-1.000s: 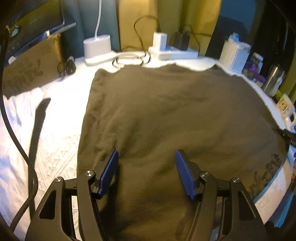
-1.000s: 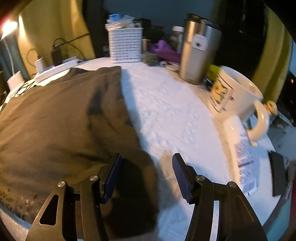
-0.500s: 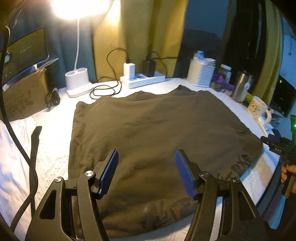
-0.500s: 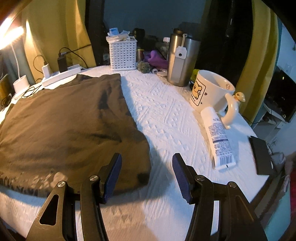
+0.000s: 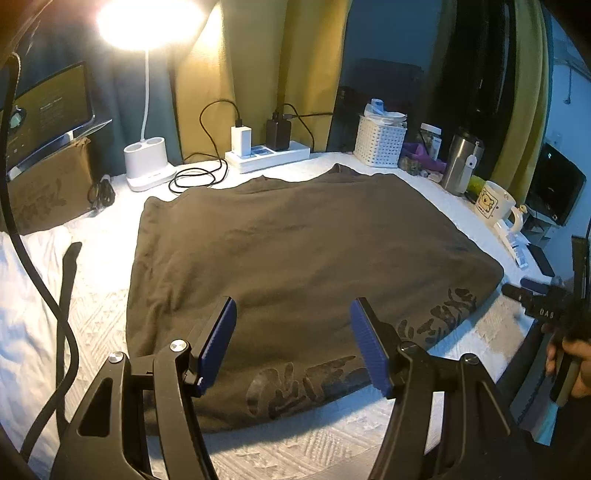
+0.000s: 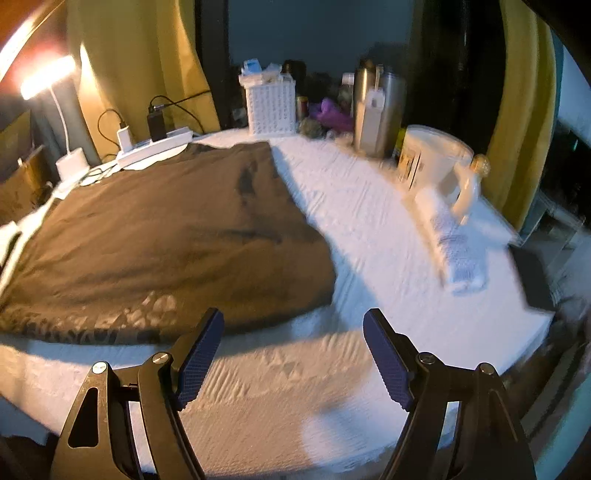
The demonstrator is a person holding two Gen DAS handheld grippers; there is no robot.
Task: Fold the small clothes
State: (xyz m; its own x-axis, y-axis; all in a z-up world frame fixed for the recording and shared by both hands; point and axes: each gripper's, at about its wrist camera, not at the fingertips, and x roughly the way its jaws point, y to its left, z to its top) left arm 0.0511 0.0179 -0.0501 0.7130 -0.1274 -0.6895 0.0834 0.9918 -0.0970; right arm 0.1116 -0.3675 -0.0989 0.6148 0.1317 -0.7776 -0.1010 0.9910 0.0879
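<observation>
From the left wrist, your left gripper (image 5: 293,341) hovers spread and empty, the brown garment (image 5: 295,258) lying flat just ahead and below its pads. From the right wrist, your right gripper (image 6: 293,356), jaws just widened with nothing between them, hangs over bare cloth (image 6: 369,240), the garment ahead to its left.

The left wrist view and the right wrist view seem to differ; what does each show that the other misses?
Only the left wrist view shows the dark monitor, the brown cardboard box and a hand holding the other hand-held gripper.

Only the right wrist view shows the bare white patterned cover stretching right of the garment to the table's edge.

Both show the flat brown garment, white lattice basket, steel tumbler, white cartoon mug, white power strip and lit lamp.
</observation>
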